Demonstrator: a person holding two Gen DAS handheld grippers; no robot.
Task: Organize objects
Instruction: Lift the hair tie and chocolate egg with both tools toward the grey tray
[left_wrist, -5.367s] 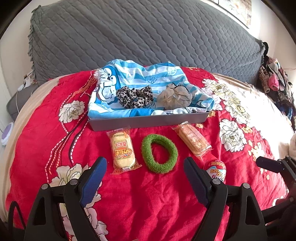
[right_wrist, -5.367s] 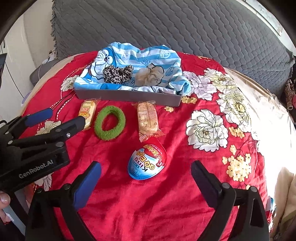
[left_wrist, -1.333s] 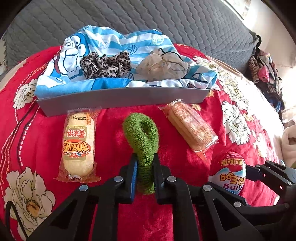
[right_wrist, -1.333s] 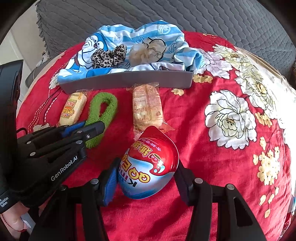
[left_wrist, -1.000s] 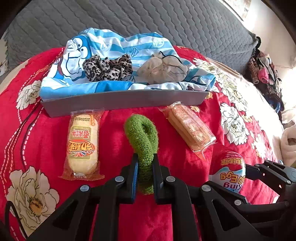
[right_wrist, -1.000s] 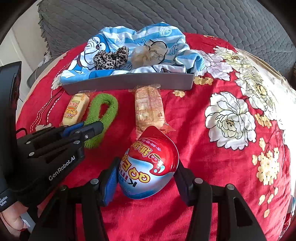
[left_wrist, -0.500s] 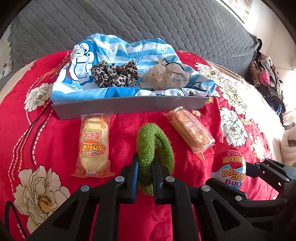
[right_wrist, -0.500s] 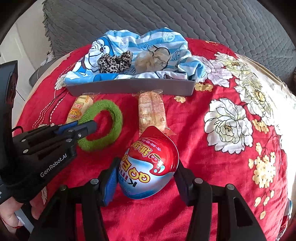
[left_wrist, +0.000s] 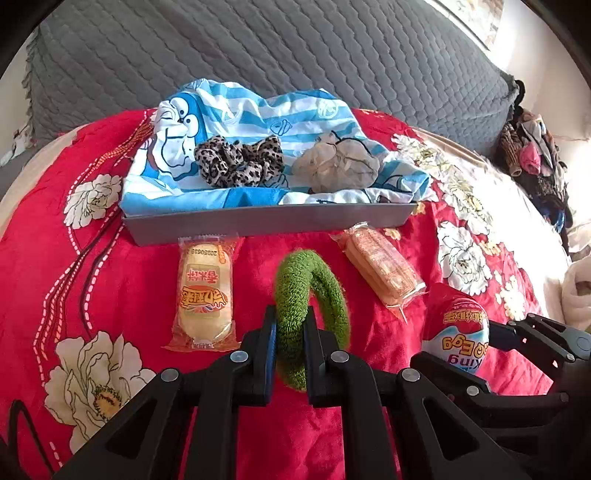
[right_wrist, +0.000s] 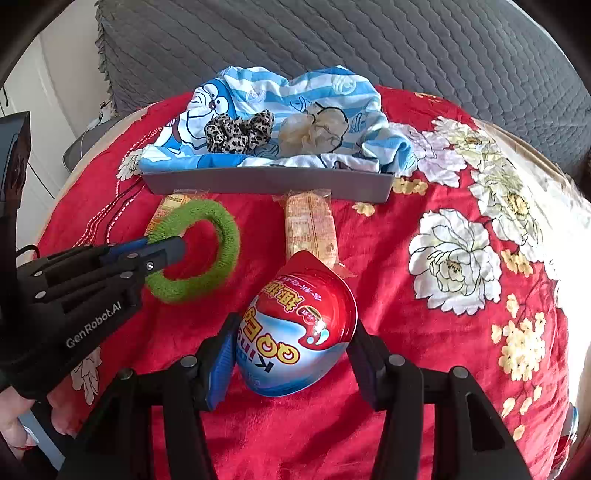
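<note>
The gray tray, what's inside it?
Inside the gray tray: a blue cartoon cloth, a leopard scrunchie and a beige scrunchie. Anything under the cloth is hidden.

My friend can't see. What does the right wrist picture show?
The right gripper squeezes a red and blue toy egg over a red flowery blanket. Beside it, the left gripper pinches a fuzzy green hair tie. Behind sits a gray tray holding two scrunchies on striped blue cloth.

Bright daylight enters from the right, washing out the bedspread (left_wrist: 517, 206) there; fisheye edges bend and darken, the centre stays sharp.
</note>
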